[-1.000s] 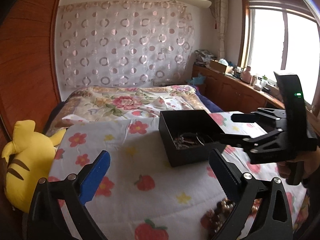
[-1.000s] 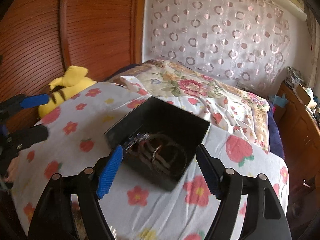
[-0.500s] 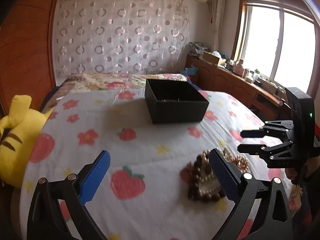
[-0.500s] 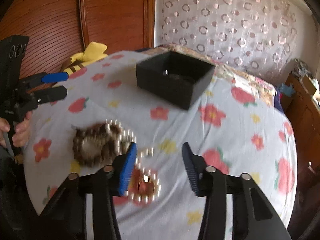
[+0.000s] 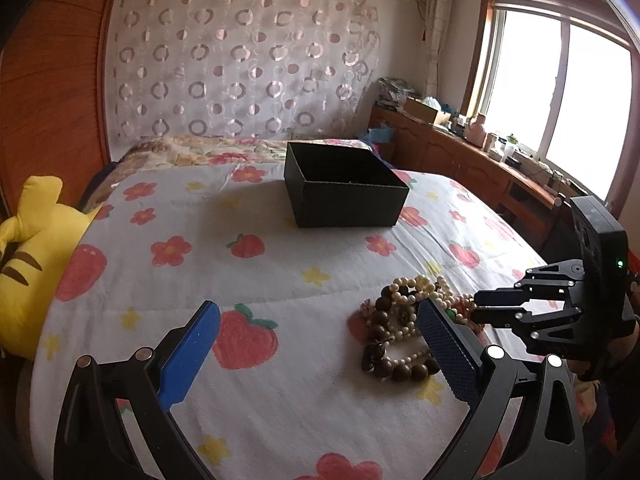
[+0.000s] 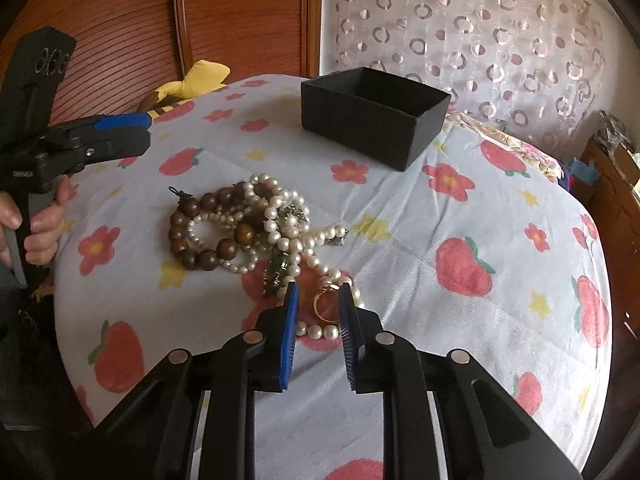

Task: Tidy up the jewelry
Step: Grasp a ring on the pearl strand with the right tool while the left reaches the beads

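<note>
Your right gripper [image 6: 318, 294] jaws are closing around a gold ring [image 6: 325, 305], pads not yet pressing. Your left gripper [image 5: 320, 344] jaws gape wide, empty, beside the bead pile [image 5: 396, 332].

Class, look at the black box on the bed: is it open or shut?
Open. The black box has no lid on it, and both wrist views show its dark inner walls. Its contents cannot be seen.

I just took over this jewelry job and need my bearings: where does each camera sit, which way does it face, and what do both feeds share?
Left wrist: rides the left claw, facing across the bed toward the black box and window; its own wide-open fingers show, plus the right claw at right.
Right wrist: rides the right claw, looking down at the jewelry pile; its closing fingers flank a gold ring; the left claw and hand show at left.
Shared: box, jewelry pile, strawberry bedspread, yellow plush toy.
</note>
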`<action>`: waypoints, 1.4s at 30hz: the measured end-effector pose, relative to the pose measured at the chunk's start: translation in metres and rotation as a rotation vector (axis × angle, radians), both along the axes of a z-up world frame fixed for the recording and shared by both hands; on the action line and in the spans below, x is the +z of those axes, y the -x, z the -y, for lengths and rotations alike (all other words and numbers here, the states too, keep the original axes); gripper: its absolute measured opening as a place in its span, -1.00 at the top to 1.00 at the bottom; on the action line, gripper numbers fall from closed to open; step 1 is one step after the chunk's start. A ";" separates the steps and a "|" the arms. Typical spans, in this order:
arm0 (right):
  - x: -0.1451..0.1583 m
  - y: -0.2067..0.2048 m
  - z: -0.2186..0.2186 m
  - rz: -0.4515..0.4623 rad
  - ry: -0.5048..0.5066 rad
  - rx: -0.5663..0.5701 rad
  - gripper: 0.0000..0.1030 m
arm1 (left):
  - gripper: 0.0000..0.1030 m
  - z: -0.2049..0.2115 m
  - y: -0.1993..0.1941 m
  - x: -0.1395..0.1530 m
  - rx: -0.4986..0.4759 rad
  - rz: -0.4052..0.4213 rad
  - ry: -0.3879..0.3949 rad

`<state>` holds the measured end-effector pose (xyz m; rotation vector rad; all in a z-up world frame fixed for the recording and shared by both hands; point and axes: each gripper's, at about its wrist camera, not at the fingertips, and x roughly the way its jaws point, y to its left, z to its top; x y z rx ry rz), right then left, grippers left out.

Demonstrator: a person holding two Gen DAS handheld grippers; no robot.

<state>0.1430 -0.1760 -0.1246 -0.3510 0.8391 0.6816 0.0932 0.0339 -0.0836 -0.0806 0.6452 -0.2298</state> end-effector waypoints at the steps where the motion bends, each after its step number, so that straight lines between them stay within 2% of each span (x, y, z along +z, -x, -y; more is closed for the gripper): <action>1: 0.000 -0.002 0.000 -0.003 0.000 -0.002 0.61 | -0.85 0.000 0.000 -0.001 0.000 -0.001 -0.001; 14: 0.000 -0.007 -0.014 0.029 0.079 0.011 0.62 | -0.85 0.004 0.000 -0.007 -0.006 -0.014 0.001; 15: -0.001 -0.006 -0.014 0.018 0.073 0.024 0.86 | -0.85 0.004 0.000 -0.007 -0.006 -0.015 0.002; 19: 0.000 -0.004 -0.014 0.046 0.088 0.021 0.86 | -0.85 0.004 0.000 -0.007 -0.006 -0.016 0.001; 27: 0.018 -0.003 0.006 0.071 0.008 -0.018 0.86 | -0.85 0.006 0.000 -0.010 -0.013 -0.026 -0.006; 34: 0.025 0.002 0.018 0.090 -0.044 -0.046 0.86 | -0.84 0.019 -0.004 -0.018 -0.053 -0.068 -0.051; 40: 0.011 0.001 0.024 0.073 -0.081 -0.087 0.86 | -0.11 0.026 -0.016 -0.025 -0.095 -0.140 -0.046; 41: 0.010 0.001 0.024 0.071 -0.087 -0.092 0.86 | 0.14 0.028 -0.017 -0.027 -0.102 -0.153 -0.047; 42: 0.008 0.001 0.025 0.068 -0.093 -0.096 0.86 | 0.30 0.029 -0.020 -0.029 -0.114 -0.174 -0.045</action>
